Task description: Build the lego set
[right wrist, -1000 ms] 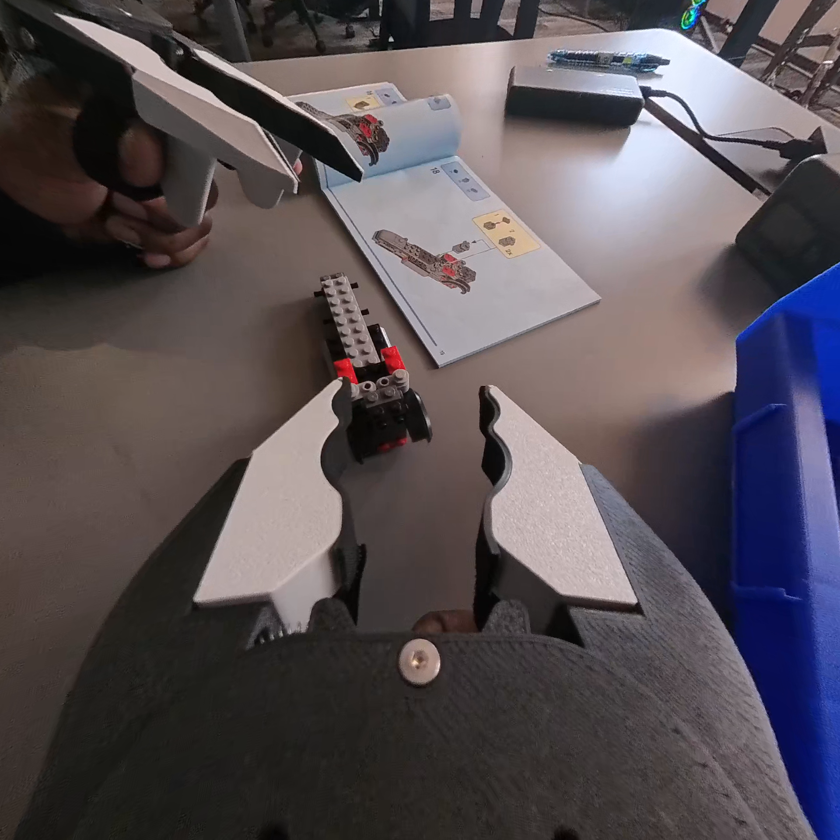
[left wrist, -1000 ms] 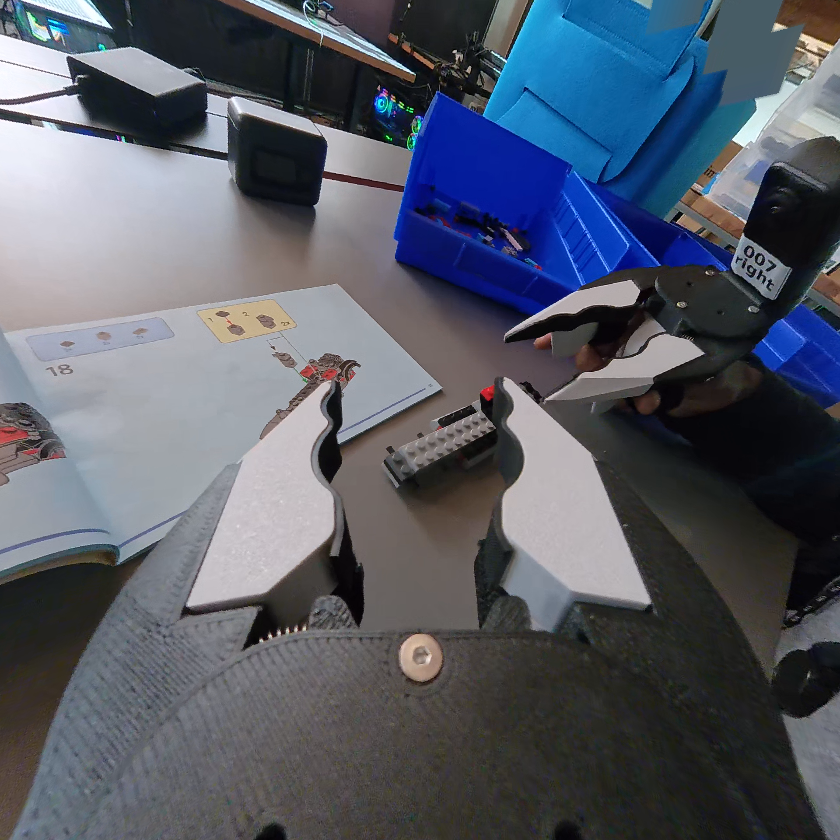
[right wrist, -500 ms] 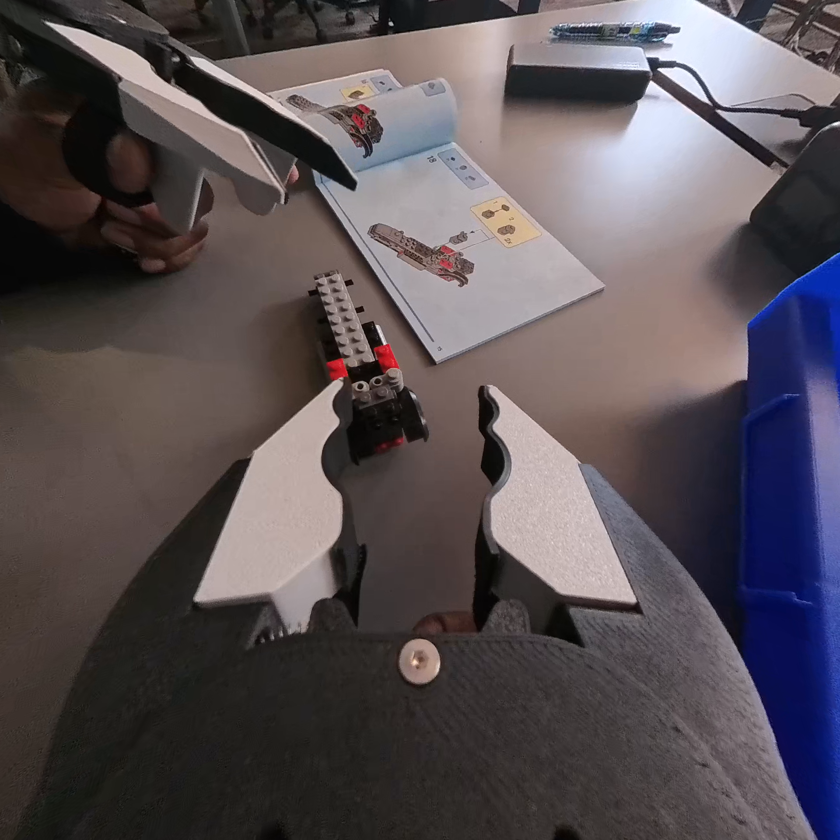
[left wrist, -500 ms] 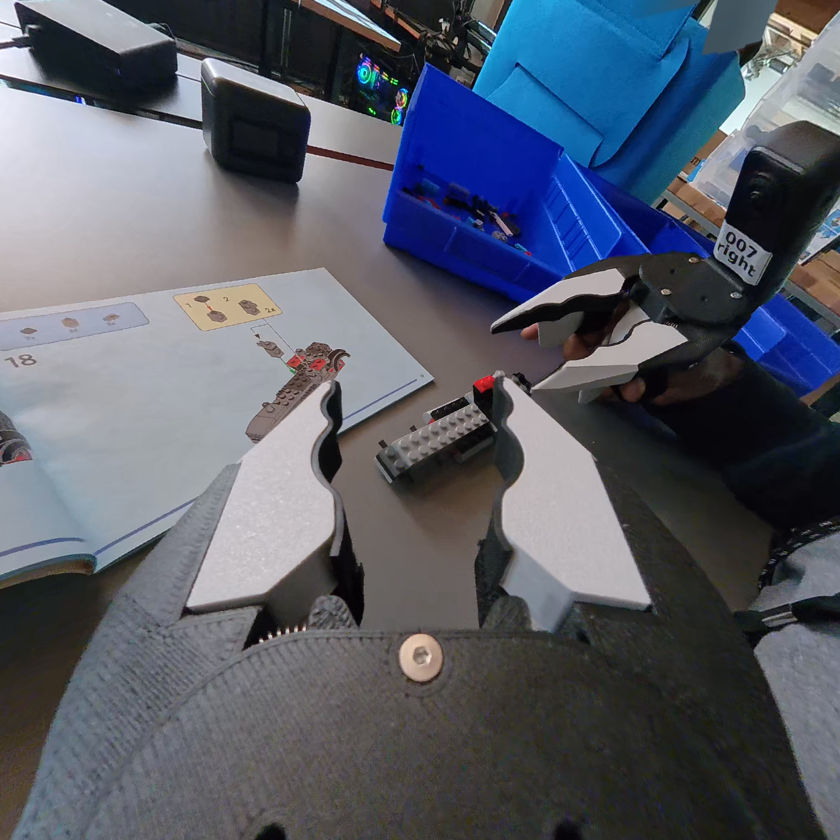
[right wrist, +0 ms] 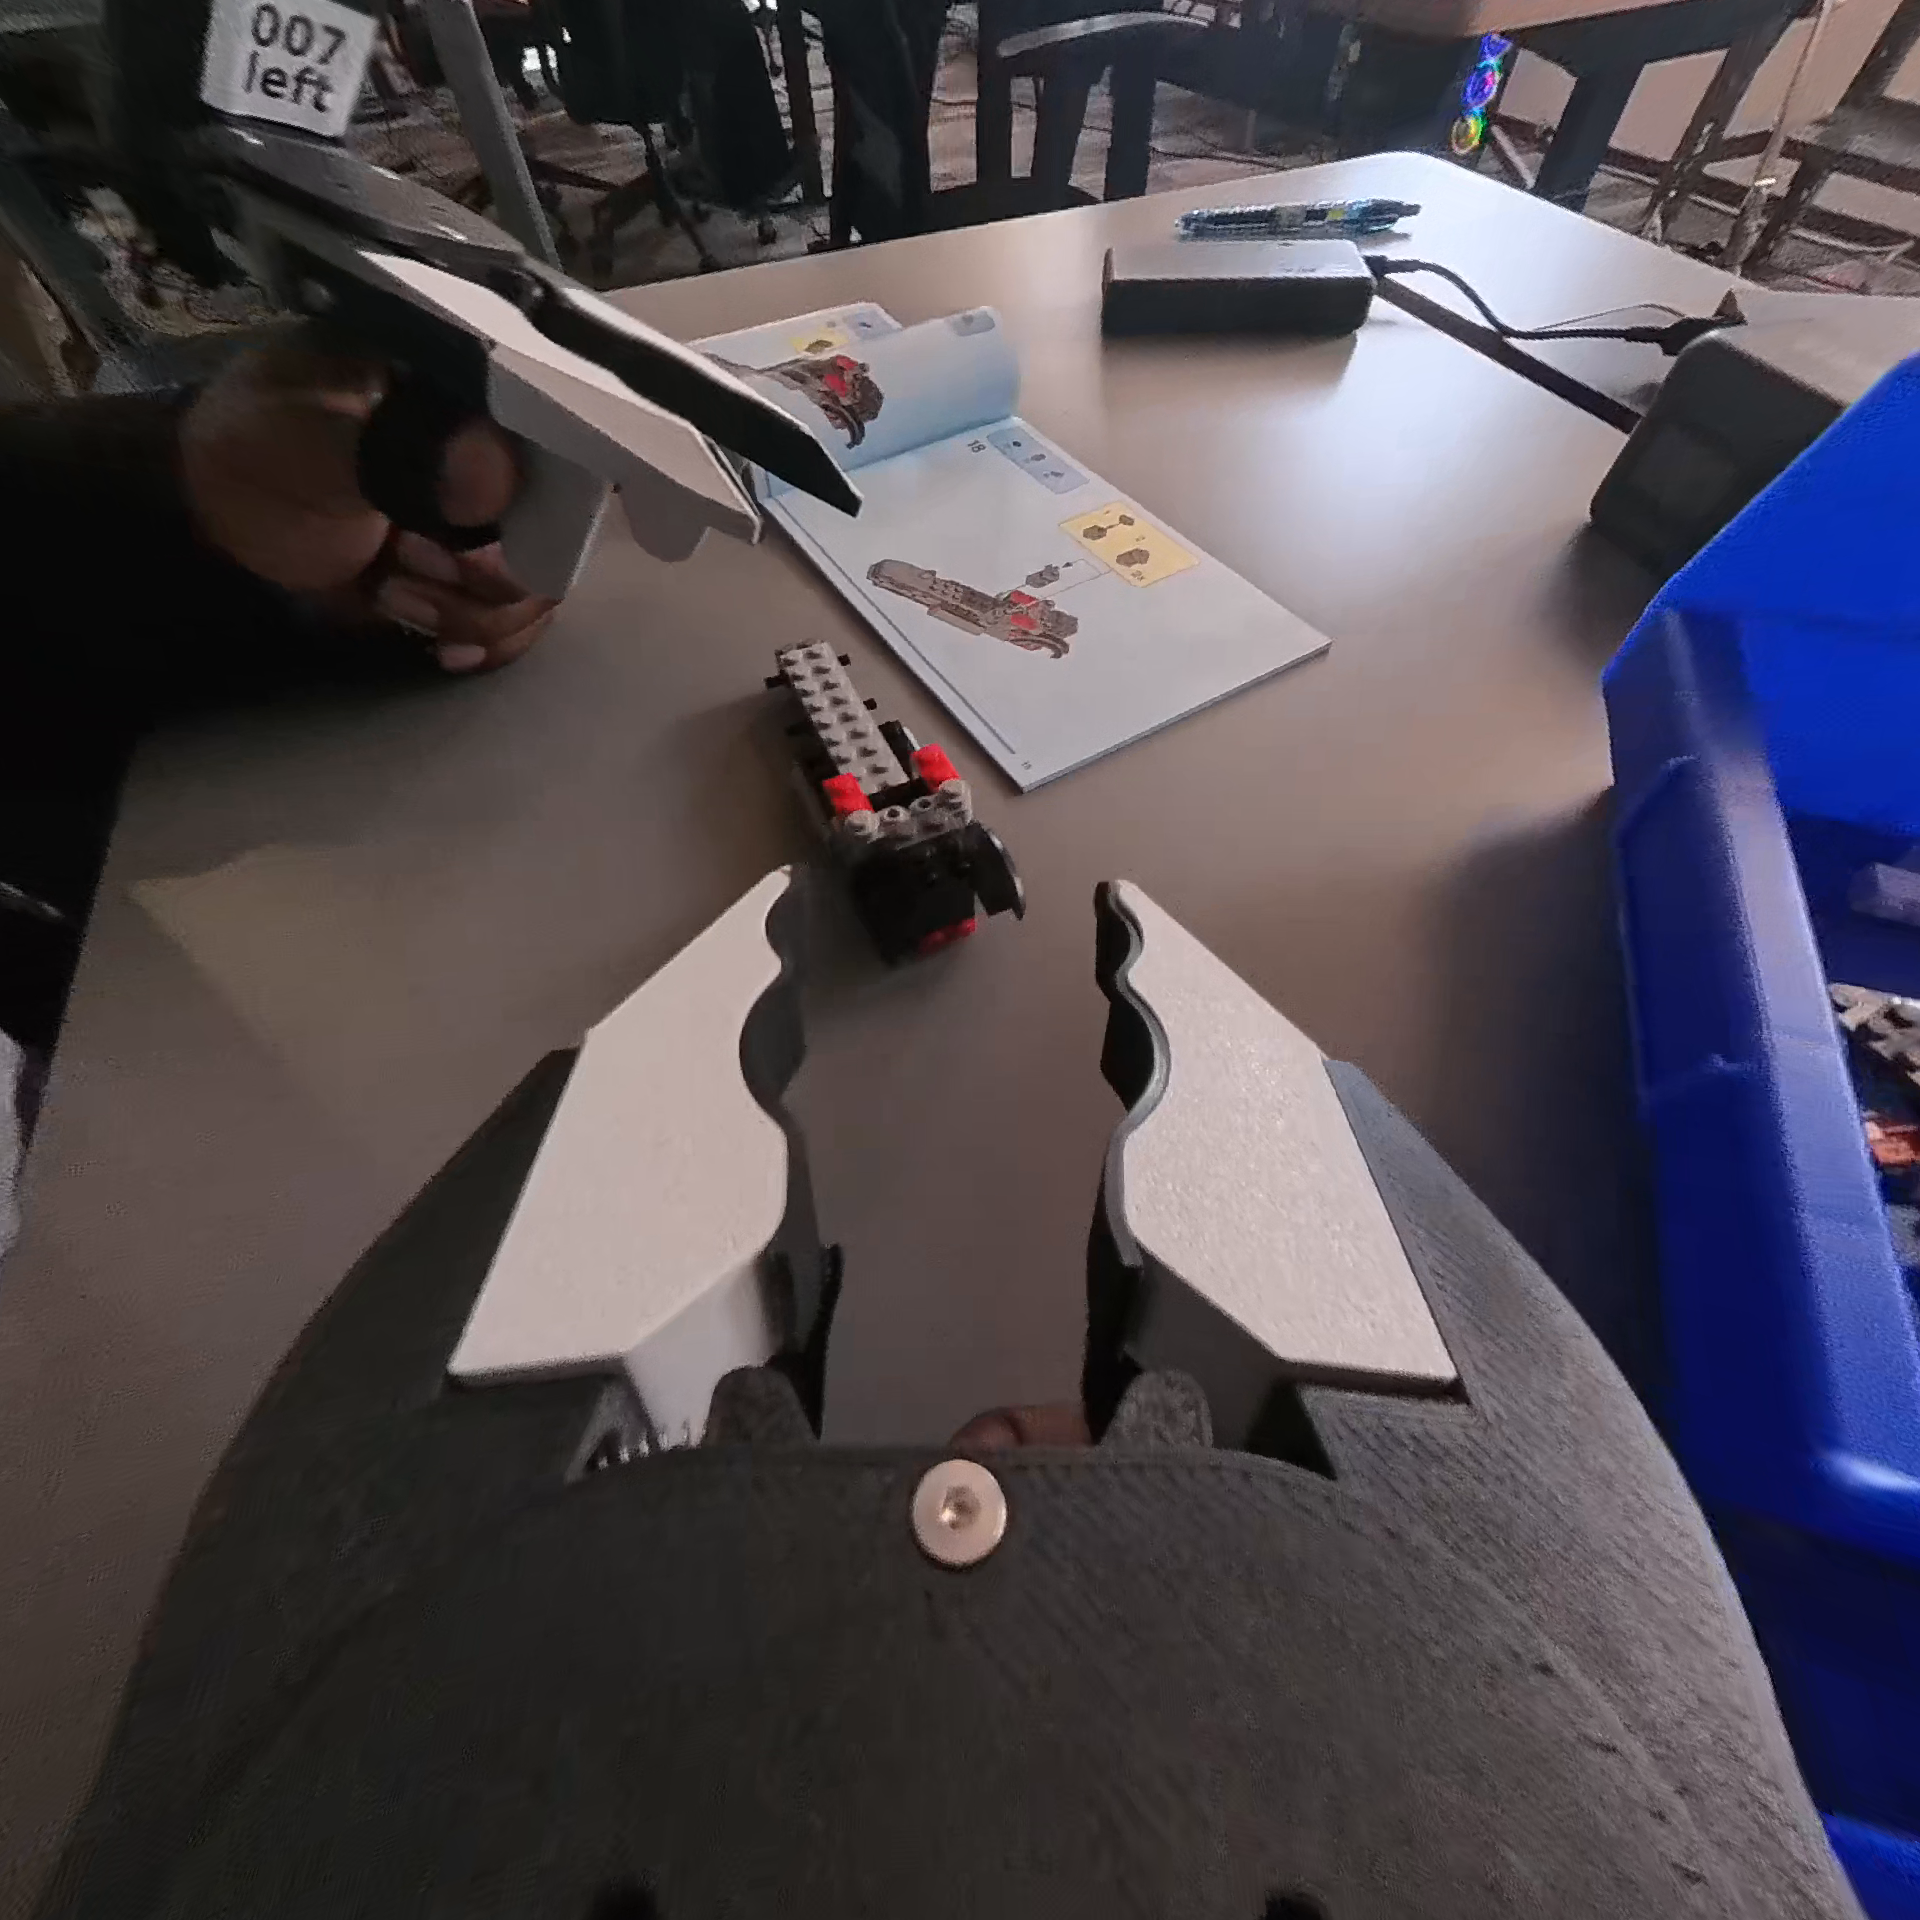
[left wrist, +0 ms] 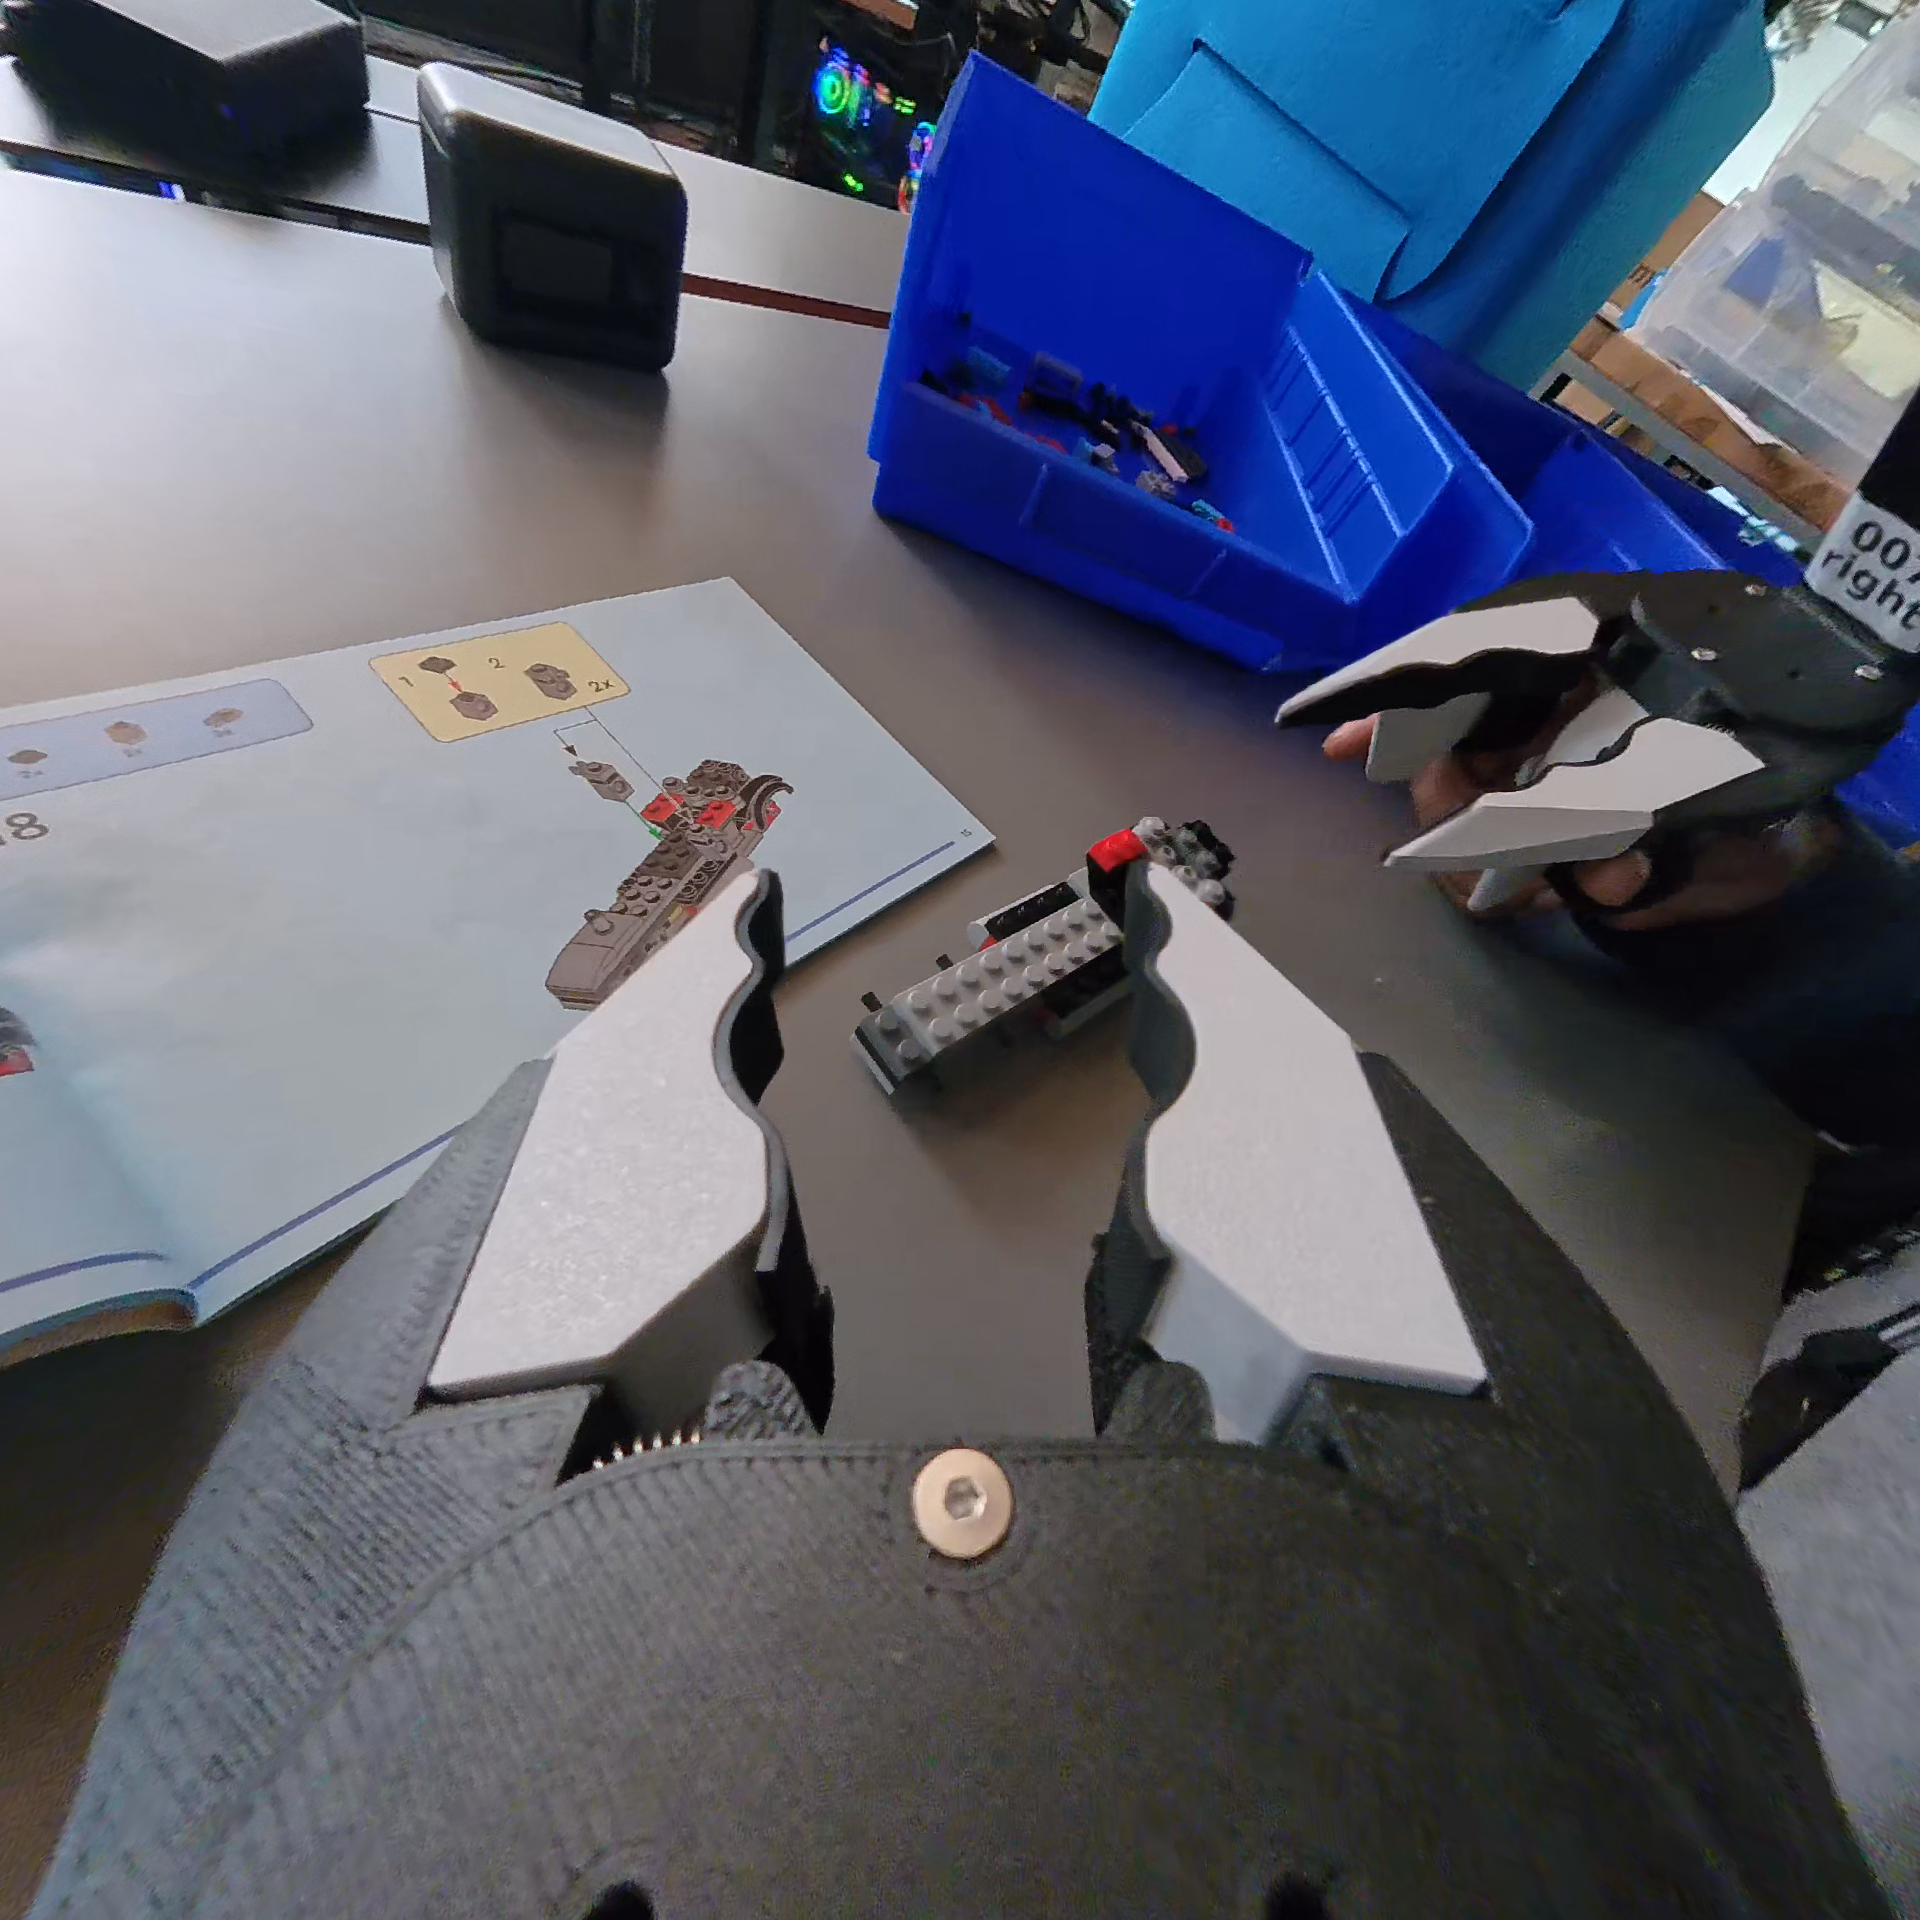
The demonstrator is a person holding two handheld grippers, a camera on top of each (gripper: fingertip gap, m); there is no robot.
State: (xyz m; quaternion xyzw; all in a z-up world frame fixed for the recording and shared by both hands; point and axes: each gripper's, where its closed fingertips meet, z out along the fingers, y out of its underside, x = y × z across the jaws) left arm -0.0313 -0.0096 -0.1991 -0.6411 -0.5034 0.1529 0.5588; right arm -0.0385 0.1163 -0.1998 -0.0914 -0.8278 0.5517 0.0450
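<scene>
Holding loose lego pieces (left wrist: 1117,431), blue bin (left wrist: 1049,499) sits.

Room, as I see it: grey table (right wrist: 1351,499); dark office chairs (right wrist: 665,114) and another desk (right wrist: 1558,21) far ahead of my right gripper; lit computer towers (left wrist: 862,104) beyond my left.

- Hand-held grippers: two, the left hand-held gripper (left wrist: 951,894) and the right hand-held gripper (right wrist: 940,899), each with two grey fingers set apart.
- Partly built lego model (left wrist: 1023,961): one, lying on the surface (left wrist: 312,447).
- Open instruction booklet (left wrist: 312,914): one.
- Blue bins: at least two, the nearest blue bin (left wrist: 1122,416) holding loose small pieces too many and too small to count.
- Black boxes: two, a cube-shaped black box (left wrist: 556,213) and a flat black box (right wrist: 1236,286).
- Pen (right wrist: 1299,215): one.
</scene>
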